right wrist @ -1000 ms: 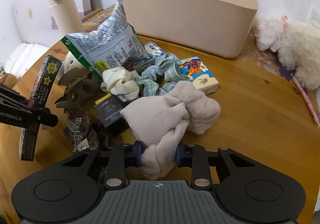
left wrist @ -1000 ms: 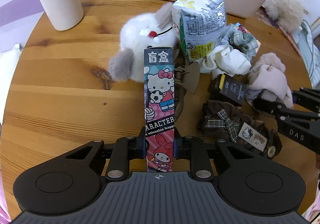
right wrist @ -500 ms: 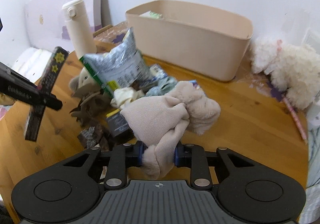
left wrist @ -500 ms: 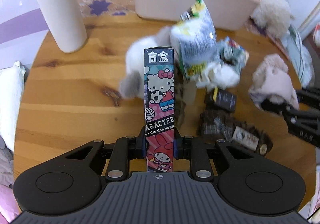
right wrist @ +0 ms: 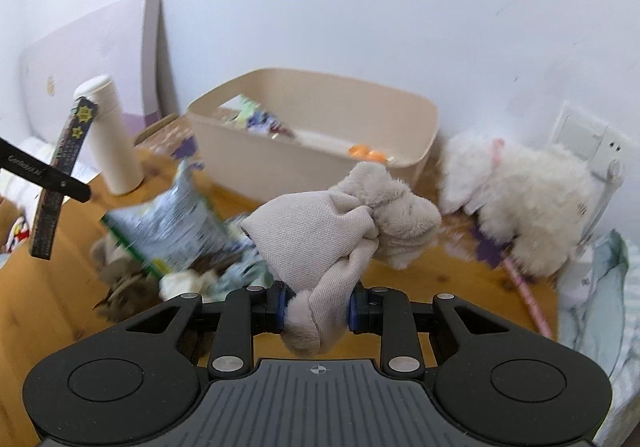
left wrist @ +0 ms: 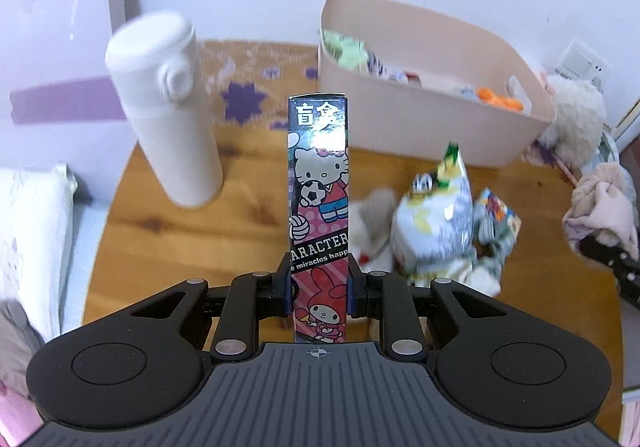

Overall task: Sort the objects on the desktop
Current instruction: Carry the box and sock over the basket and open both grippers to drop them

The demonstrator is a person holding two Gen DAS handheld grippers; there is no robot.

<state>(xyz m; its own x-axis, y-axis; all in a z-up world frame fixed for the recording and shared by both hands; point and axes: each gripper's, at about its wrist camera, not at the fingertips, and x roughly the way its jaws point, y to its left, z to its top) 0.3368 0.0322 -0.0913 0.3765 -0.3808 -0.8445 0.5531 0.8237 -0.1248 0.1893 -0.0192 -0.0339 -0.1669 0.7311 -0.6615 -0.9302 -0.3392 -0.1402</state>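
My left gripper (left wrist: 319, 289) is shut on a tall Hello Kitty blind box (left wrist: 319, 199) and holds it upright high above the round wooden table (left wrist: 168, 231). My right gripper (right wrist: 316, 307) is shut on a beige plush cloth bundle (right wrist: 344, 223), lifted above the table. The beige storage bin (left wrist: 432, 119) stands at the back and holds several small items; it also shows in the right wrist view (right wrist: 320, 135). The blind box (right wrist: 60, 183) and the left gripper's finger show at the left of the right wrist view. The bundle (left wrist: 600, 211) shows at the right edge of the left wrist view.
A white thermos (left wrist: 168, 111) stands at the table's back left. A snack bag (left wrist: 436, 223), a small plush (left wrist: 372, 223), socks and a small colourful box (left wrist: 496, 215) lie piled mid-table. A white fluffy plush (right wrist: 528, 203) sits right of the bin, below a wall socket (right wrist: 588, 143).
Both grippers have risen well above the table with their loads and now look down into the bin from higher up. The pile on the table has stayed put.
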